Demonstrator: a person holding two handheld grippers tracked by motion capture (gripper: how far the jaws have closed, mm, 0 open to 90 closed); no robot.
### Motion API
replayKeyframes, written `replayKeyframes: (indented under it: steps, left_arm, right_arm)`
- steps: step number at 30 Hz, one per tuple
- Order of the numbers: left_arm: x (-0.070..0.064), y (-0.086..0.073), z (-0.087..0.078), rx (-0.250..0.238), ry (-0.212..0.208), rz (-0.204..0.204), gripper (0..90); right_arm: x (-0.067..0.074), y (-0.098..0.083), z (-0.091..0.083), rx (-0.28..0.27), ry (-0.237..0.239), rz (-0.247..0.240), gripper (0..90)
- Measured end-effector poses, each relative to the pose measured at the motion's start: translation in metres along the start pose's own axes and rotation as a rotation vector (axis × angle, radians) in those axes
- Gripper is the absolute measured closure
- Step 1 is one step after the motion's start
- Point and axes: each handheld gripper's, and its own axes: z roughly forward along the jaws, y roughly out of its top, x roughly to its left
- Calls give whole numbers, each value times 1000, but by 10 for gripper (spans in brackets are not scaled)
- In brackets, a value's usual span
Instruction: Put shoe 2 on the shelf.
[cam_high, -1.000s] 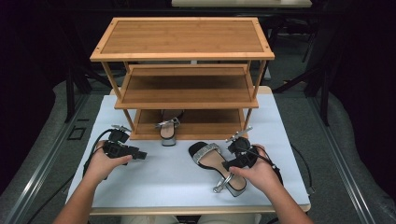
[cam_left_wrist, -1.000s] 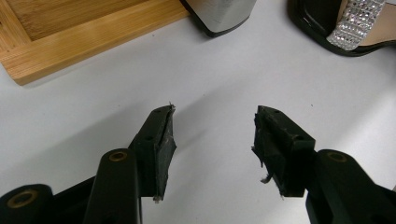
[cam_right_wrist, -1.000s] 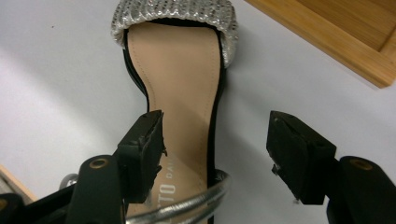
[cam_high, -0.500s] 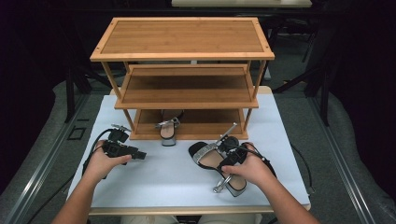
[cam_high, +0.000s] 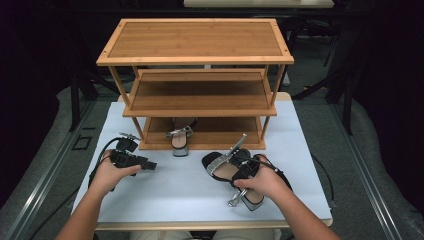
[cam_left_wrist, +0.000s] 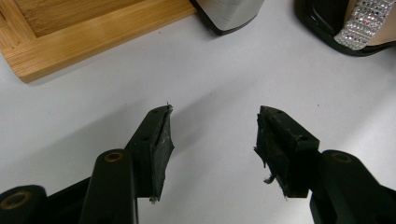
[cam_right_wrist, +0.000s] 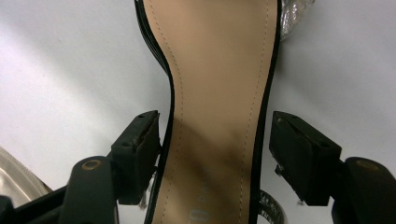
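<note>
A black heeled sandal (cam_high: 223, 167) with a tan insole and a rhinestone strap lies on the white table in front of the rack. My right gripper (cam_high: 243, 169) hovers over its middle, open, with one jaw on each side of the insole (cam_right_wrist: 215, 107). Whether the pads touch the sole's edges I cannot tell. A matching sandal (cam_high: 180, 137) stands on the lowest shelf of the bamboo rack (cam_high: 200, 60), its silver heel (cam_left_wrist: 229, 11) facing out. My left gripper (cam_high: 145, 164) is open over bare table (cam_left_wrist: 212, 140), left of both shoes.
The three-tier bamboo rack stands at the table's far side; its top and middle shelves are bare. The white table (cam_high: 170, 192) has free room between the two hands. Cables trail from both grippers. Dark floor surrounds the table.
My right gripper has moved left and forward over the sandal, coming to straddle its insole. The left hand and gripper stayed in place.
</note>
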Motion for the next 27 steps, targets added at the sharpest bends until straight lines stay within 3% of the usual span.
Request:
replayKeyframes:
  steps: [3,22,27]
  left_arm:
    - [-1,0,-1,-5,6,1,451]
    - [0,-2,-3,-13,8,-13,451]
    - [1,-2,-2,-4,9,-12,451]
  right_arm:
    - [-1,0,4,8,15,9,330]
    - [1,5,14,70,2,18,360]
    - [-1,6,13,74,20,45,386]
